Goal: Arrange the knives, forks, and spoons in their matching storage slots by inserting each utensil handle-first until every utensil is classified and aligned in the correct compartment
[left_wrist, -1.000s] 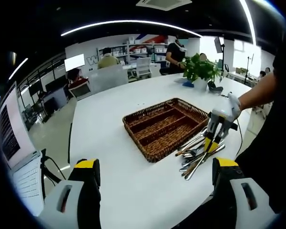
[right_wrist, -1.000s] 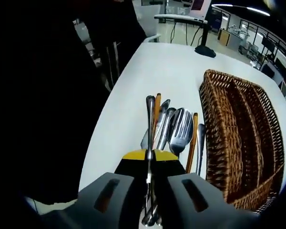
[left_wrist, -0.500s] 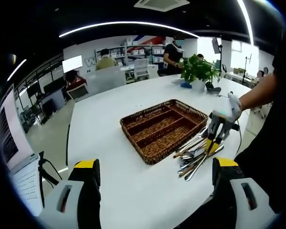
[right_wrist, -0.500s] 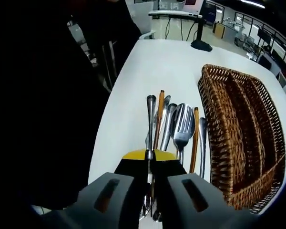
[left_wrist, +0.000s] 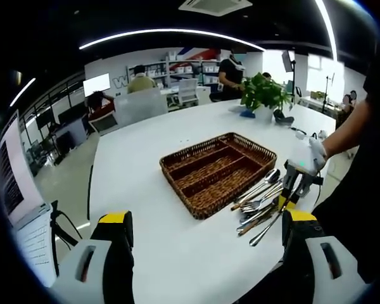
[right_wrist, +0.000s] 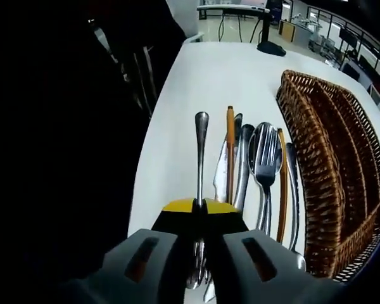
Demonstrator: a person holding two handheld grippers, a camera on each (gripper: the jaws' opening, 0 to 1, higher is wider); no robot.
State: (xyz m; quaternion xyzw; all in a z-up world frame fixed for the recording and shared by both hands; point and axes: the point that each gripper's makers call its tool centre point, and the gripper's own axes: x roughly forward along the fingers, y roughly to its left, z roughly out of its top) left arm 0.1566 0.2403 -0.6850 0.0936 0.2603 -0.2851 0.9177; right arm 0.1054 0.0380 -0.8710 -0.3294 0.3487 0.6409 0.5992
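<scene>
Right hand-held gripper (right_wrist: 199,209) is closing its yellow-tipped jaws on one silver utensil (right_wrist: 201,158), gripping it partway along the shaft; the rounded handle end is pointing toward the top of the right gripper view. Whether it is a spoon or a fork cannot be told, since the working end is hidden under the jaws.

Remaining cutlery pile (right_wrist: 259,171) is lying on the white tabletop (right_wrist: 209,82), centre frame, just beside the wicker tray (right_wrist: 332,171) at the right. In the pile: a fork (right_wrist: 265,155) and two orange-handled pieces (right_wrist: 230,152).

In the left gripper view, the tray (left_wrist: 216,171) is sitting mid-frame with all compartments bare; the pile (left_wrist: 259,202) is at its lower right.

Left hand-held gripper (left_wrist: 202,240) is hovering wide open at the bottom of its view, holding nothing.

Judgement: the metal shaft is stiff, light and slick, so it may swivel between the pads. A hold nearer the balance point, leaving the handle free for insertion, looks safest.
</scene>
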